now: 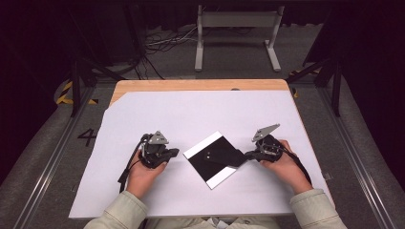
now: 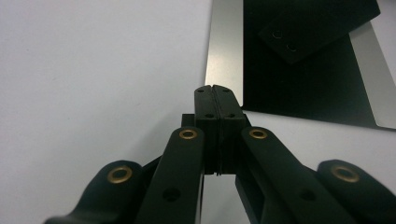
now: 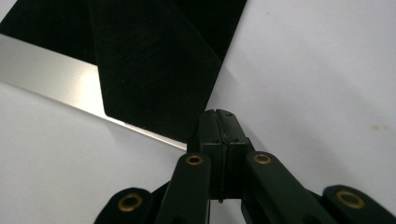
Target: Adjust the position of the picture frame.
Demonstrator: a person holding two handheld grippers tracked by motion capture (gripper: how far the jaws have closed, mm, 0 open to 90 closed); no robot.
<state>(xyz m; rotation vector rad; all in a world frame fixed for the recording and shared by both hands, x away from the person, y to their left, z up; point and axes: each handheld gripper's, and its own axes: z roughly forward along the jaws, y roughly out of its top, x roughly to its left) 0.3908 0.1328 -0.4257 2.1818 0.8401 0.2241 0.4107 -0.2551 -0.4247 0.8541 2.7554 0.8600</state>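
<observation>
A black square sheet point(image 1: 206, 166) with a pale shiny band point(image 1: 201, 144) along two opposite sides lies turned like a diamond on the white table cover. A black flap point(image 1: 228, 155) with two small dots lies across it toward the right corner. My left gripper point(image 1: 175, 152) is shut just off the sheet's left corner; in the left gripper view its tips point(image 2: 215, 88) meet before the shiny band point(image 2: 224, 56). My right gripper point(image 1: 248, 155) is shut at the right corner. In the right gripper view its tips point(image 3: 218, 112) sit at the edge of the flap point(image 3: 149, 70), nothing visible between them.
The white cover point(image 1: 200, 109) spans most of the wooden table point(image 1: 191, 85). Beyond the far edge stands a grey metal frame point(image 1: 236, 28) with cables on the floor. Dark stands flank the table on both sides.
</observation>
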